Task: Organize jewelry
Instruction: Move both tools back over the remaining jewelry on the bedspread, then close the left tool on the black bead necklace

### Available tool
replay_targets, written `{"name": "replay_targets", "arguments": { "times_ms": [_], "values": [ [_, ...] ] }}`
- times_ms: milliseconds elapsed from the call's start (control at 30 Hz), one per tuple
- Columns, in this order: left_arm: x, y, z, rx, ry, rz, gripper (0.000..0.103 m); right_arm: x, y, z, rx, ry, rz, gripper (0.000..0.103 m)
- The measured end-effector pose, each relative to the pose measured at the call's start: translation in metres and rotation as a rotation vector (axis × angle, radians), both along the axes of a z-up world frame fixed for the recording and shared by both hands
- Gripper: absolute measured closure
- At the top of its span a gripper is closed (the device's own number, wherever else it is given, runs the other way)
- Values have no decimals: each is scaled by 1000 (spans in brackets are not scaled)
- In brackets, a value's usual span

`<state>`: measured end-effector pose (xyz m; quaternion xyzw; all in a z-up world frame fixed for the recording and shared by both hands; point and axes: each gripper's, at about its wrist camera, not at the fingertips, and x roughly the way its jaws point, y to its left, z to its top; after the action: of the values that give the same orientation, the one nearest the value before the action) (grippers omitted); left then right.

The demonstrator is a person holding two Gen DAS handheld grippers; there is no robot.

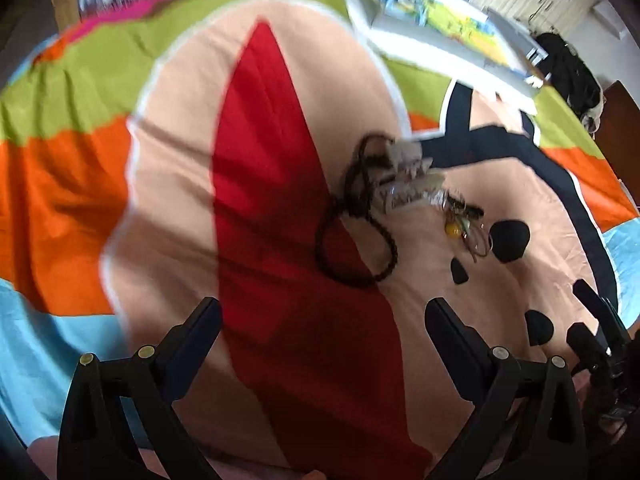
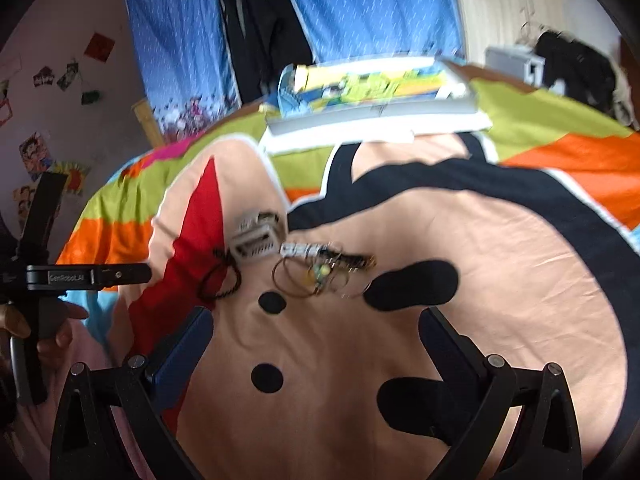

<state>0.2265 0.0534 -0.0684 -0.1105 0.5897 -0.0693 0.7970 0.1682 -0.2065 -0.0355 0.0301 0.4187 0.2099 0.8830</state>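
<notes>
Hovering both grippers — left (image 1: 322,312), right (image 2: 316,320) — spread empty near the white box (image 2: 256,242); tangled bangles (image 2: 312,278) could snag together.

A bed covered by a bright cartoon-print quilt (image 2: 500,264) in peach, red, green, orange and black fills most of both views. Beyond it hang blue patterned curtains (image 2: 372,8) with dark clothing (image 2: 264,28) between them, and a pale wall (image 2: 60,92) to the left carries small colourful stickers and pictures. A stack of folded, brightly printed bedding (image 2: 376,96) lies at the far edge, in daylight.
</notes>
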Motion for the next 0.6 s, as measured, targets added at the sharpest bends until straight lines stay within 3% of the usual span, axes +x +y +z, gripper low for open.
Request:
{"name": "replay_targets", "arguments": {
  "times_ms": [100,267,500,600],
  "values": [
    [11,1,-10,-19,46,6,4,11,4,-7,-7,41,65,0],
    [26,4,-19,0,55,10,5,27,12,-16,-43,61,135,0],
    [46,7,-39,52,76,12,34,46,26,-33,-101,46,205,0],
    [51,10,-45,72,80,10,38,53,33,-41,-96,54,219,6]
  ]
}}
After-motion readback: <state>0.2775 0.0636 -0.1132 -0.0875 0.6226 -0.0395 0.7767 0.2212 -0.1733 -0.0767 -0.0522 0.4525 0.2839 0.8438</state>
